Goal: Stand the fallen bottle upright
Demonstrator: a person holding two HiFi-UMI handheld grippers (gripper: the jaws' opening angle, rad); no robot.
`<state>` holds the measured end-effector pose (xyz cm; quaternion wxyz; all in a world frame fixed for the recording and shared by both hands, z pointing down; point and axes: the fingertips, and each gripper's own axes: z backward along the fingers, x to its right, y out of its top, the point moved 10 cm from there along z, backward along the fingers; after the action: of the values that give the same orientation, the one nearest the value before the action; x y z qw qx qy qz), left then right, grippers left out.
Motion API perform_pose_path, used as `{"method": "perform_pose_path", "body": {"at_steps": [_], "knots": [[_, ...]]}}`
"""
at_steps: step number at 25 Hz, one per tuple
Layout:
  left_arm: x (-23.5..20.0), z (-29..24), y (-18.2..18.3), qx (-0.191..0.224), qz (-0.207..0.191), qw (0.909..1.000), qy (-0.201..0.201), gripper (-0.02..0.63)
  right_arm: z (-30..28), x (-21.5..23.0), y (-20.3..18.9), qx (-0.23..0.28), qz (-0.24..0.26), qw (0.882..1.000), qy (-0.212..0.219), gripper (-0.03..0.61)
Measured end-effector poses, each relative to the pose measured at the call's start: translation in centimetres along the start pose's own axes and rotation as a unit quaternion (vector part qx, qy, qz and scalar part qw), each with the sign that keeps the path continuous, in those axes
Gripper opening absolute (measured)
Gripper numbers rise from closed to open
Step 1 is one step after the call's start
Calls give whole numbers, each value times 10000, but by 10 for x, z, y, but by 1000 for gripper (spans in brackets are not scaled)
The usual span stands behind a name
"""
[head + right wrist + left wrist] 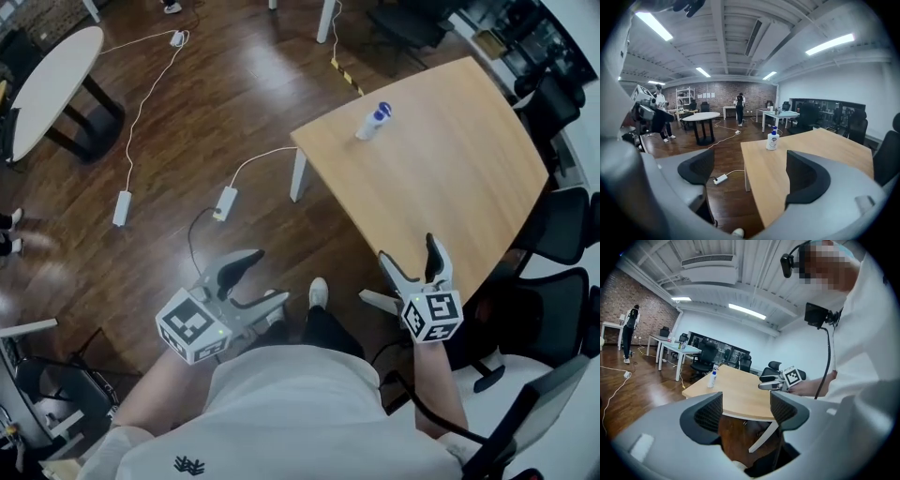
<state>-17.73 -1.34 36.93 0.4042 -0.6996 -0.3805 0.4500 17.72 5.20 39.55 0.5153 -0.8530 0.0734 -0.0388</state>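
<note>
A white pump bottle [373,121] with a blue top stands upright near the far corner of the wooden table [441,178]. It shows small in the left gripper view as the bottle [712,378] and in the right gripper view as the bottle [772,139]. My left gripper [261,278] is open, held over the floor well short of the table. My right gripper [410,262] is open at the table's near edge, nothing between its jaws. Both are far from the bottle.
Black office chairs [562,230] crowd the table's right side. Power strips and white cables [225,202] lie on the dark wood floor to the left. A round white table [52,84] stands at far left. People stand in the room's background [739,108].
</note>
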Motion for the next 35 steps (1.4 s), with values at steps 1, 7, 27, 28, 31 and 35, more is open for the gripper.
{"method": "perform_pose_path", "body": {"at_steps": [1, 7, 27, 28, 31, 35], "knots": [[6, -1, 0, 38, -45, 10000, -52, 314, 15, -7, -3, 41, -14, 10000, 7, 479], [58, -2, -3, 217, -335, 9990, -200, 314, 89, -32, -8, 398, 207, 9990, 86, 479], [272, 39, -96, 315, -555, 9980, 12, 314, 315, -83, -112, 603, 326, 9966, 466, 479], [275, 41, -96, 329, -591, 9977, 17, 314, 316, -84, -113, 631, 314, 9964, 465, 479], [281, 48, -97, 340, -614, 9975, 58, 314, 319, -89, -114, 686, 343, 9958, 494, 479], [284, 54, -95, 340, -693, 9970, 107, 314, 319, -91, -109, 765, 412, 9949, 514, 479]]}}
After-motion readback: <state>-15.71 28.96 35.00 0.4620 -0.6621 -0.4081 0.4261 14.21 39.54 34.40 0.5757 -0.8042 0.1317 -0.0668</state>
